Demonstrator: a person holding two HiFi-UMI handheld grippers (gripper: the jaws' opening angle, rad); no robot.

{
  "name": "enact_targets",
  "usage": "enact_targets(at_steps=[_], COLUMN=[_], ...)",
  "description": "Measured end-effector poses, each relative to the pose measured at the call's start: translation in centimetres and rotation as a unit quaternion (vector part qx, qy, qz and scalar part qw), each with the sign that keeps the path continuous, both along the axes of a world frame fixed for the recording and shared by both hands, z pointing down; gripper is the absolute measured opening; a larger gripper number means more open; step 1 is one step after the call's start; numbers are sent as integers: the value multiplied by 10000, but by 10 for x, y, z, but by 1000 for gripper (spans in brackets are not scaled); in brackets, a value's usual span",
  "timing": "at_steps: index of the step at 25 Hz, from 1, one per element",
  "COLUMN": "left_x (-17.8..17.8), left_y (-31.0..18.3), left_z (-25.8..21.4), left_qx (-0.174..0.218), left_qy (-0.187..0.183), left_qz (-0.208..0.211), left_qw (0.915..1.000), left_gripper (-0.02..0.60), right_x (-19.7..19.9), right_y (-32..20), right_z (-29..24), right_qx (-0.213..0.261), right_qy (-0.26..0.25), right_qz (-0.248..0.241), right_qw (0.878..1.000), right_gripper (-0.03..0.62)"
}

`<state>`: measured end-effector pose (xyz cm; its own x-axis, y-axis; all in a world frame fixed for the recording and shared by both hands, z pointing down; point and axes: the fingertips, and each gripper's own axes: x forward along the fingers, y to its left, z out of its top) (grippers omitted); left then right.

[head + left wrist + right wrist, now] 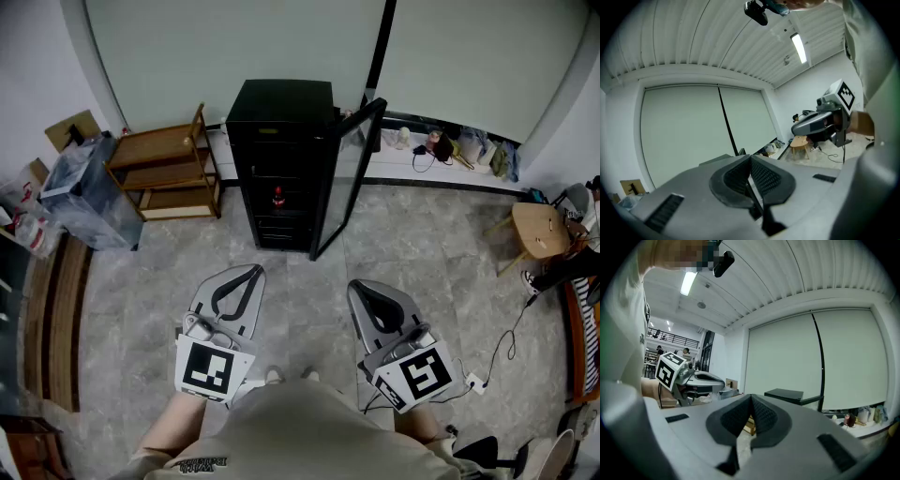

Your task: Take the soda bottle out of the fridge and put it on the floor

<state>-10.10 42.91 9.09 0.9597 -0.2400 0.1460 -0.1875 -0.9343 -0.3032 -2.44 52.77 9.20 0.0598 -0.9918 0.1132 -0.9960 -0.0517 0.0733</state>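
Observation:
A black fridge (281,159) stands ahead against the wall, its glass door (345,178) swung open to the right. On a middle shelf inside sits a small bottle with a red label (277,196). My left gripper (249,272) hovers over the floor well short of the fridge, jaws shut and empty; its tips (750,159) meet in the left gripper view. My right gripper (358,287) is level with it, to the right, also shut with nothing held (751,398). The fridge top (783,394) shows beyond the right jaws.
A wooden shelf unit (167,167) stands left of the fridge, with a plastic-wrapped bundle (86,192) beside it. Small items line the window ledge (450,148). A wooden stool (538,230) and a seated person are at the right. A cable and power strip (473,380) lie on the grey tile floor.

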Motion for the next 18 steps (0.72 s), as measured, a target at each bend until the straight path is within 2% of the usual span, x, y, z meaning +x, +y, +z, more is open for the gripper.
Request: enact_targets(at_steps=[11, 18], left_x=[8, 12], left_y=[7, 10], left_z=[4, 9], left_qx=[-50, -211], left_qy=[-65, -99], left_qz=[-51, -310], left_qw=[10000, 9992], left_gripper=[6, 6], right_x=[9, 21], right_y=[2, 8], right_z=[4, 15], right_qx=[-27, -136], right_qy=[-94, -89], right_qz=[-62, -171], right_qw=[9999, 9997], right_gripper=[-4, -5])
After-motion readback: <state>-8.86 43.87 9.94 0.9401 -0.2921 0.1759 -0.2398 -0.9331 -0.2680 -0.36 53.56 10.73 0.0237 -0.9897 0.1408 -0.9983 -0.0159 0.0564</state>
